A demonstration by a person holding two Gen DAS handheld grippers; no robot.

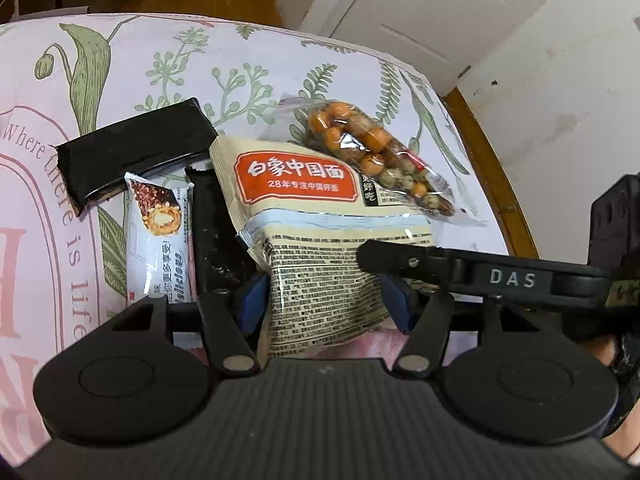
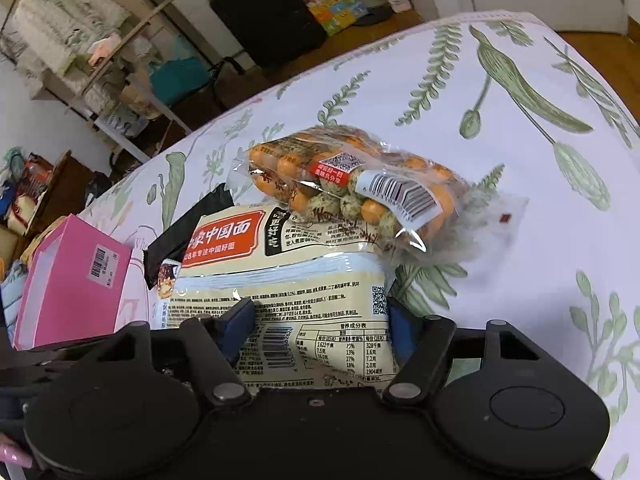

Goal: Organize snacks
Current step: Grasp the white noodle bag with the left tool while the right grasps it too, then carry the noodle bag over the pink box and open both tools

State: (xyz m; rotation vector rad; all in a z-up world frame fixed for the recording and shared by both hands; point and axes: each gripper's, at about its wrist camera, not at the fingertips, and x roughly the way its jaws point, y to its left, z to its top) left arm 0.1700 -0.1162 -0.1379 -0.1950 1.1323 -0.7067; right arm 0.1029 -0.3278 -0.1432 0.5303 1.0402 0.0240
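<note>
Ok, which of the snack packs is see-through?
The bag of coated nuts, resting on the noodle packet's far end; its orange and speckled balls show through. The other wrappers are opaque.

Left wrist view: low over surface (image 1: 168, 60), close, looks forward along fingers (image 1: 252, 300) toward white door (image 1: 420, 12) and wall. Right wrist view: similar height, close, faces across surface (image 2: 500, 128) toward cluttered shelves (image 2: 80, 52) and black suitcase (image 2: 268, 12). Shared: noodle packet (image 1: 304, 200) (image 2: 280, 272), bag of coated nuts (image 1: 372, 152) (image 2: 352, 184), black wrapper (image 1: 132, 148) (image 2: 188, 228). Right gripper's side (image 1: 512, 280) crosses left view.
</note>
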